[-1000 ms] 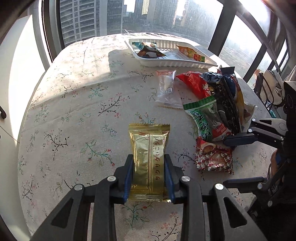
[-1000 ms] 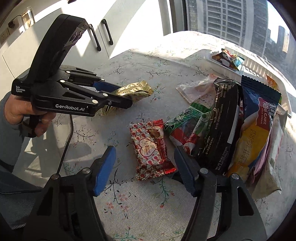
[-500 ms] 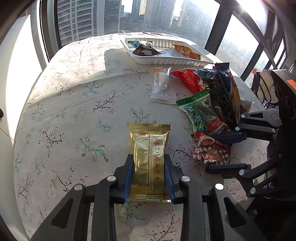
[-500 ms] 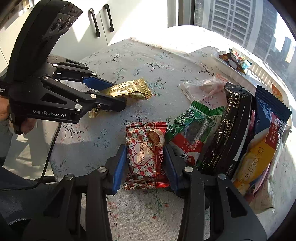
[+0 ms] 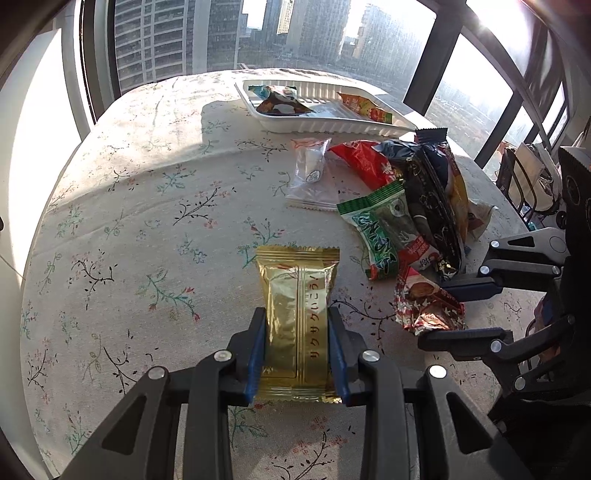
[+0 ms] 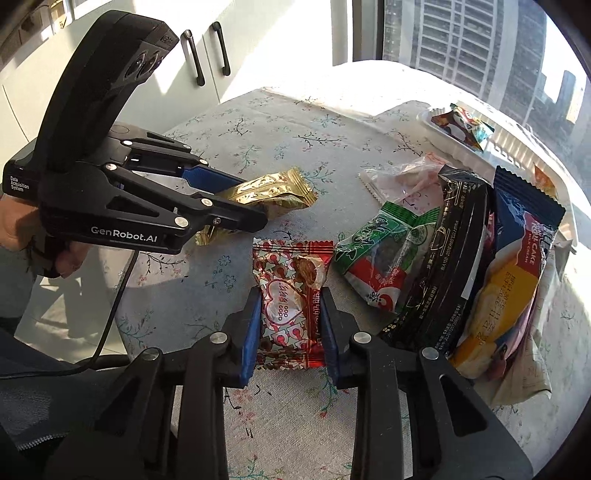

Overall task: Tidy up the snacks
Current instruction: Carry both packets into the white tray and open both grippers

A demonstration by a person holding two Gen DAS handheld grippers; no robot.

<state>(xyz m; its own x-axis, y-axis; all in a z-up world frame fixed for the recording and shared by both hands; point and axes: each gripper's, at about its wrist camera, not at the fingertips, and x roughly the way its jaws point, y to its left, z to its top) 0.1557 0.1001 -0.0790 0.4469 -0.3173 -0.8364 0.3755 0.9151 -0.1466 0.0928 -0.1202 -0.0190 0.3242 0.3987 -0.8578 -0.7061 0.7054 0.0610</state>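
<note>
Ahead of my jaws, tall city buildings (image 5: pixel 192 33) are showing through dark window frames (image 5: pixel 428 70). Off to their left, white cabinet doors (image 6: pixel 155 74) with black handles (image 6: pixel 195 58) are catching sunlight.

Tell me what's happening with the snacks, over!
Left gripper shut on gold packet. Right gripper fingers closing on red heart packet. Nothing blocking white tray.

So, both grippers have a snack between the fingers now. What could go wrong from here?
The right gripper is closing on the red heart packet, whose foil crumples; it might slip out.

The left gripper holds the gold packet near one end, so it may droop or snag on the white tray rim.
</note>
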